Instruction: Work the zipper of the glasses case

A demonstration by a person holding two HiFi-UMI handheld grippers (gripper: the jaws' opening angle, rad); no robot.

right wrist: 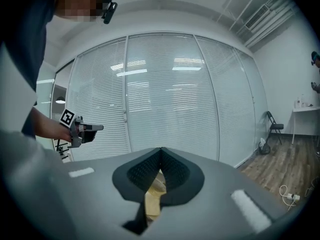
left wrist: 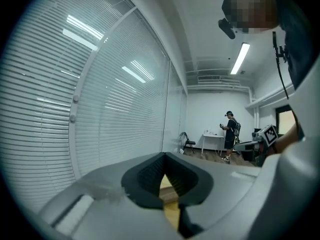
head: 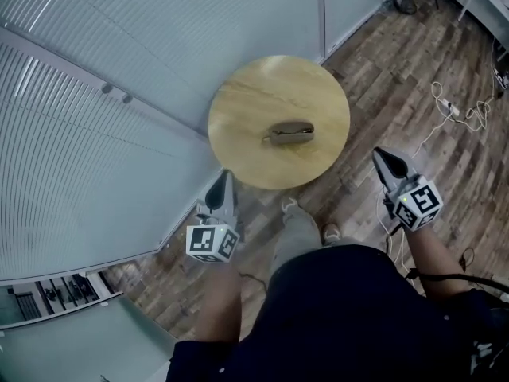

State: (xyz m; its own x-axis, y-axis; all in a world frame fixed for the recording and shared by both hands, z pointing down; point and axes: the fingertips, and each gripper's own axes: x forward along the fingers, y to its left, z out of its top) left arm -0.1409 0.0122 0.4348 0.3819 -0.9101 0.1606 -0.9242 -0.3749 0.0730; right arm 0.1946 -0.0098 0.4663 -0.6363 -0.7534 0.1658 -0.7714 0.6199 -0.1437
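Glasses case point(head: 291, 133): one, olive-brown, lying near the middle of the round wooden table point(head: 231, 106), a little toward the edge nearest the person.
Long axis: runs left to right across the head view, roughly parallel to the line between the two grippers.
Ends: a thin tail sticks out at the case's left end, and the right end is rounded. Which end the zipper pull sits at is too small to tell.
Left gripper point(head: 225, 176): one, held in the air over the floor just off the table's near-left edge, tips pointing toward the table. Its jaws are pressed together with nothing between them.
Right gripper point(head: 381, 155): one, in the air off the table's right side, well apart from the case. Its jaws are likewise closed tight on nothing.
Contact: neither gripper touches the case or the table.
Marker cubes point(head: 213, 243): two, one on each gripper.
Tables: one round one, standing on wood-plank floor point(head: 413, 70) beside a glass wall with blinds point(head: 95, 134).
Cables point(head: 457, 111): white, loose on the floor to the right.
Far room: one second person point(left wrist: 231, 129) standing by one white desk point(left wrist: 212, 136), with one folding chair point(left wrist: 189, 143) beside it.
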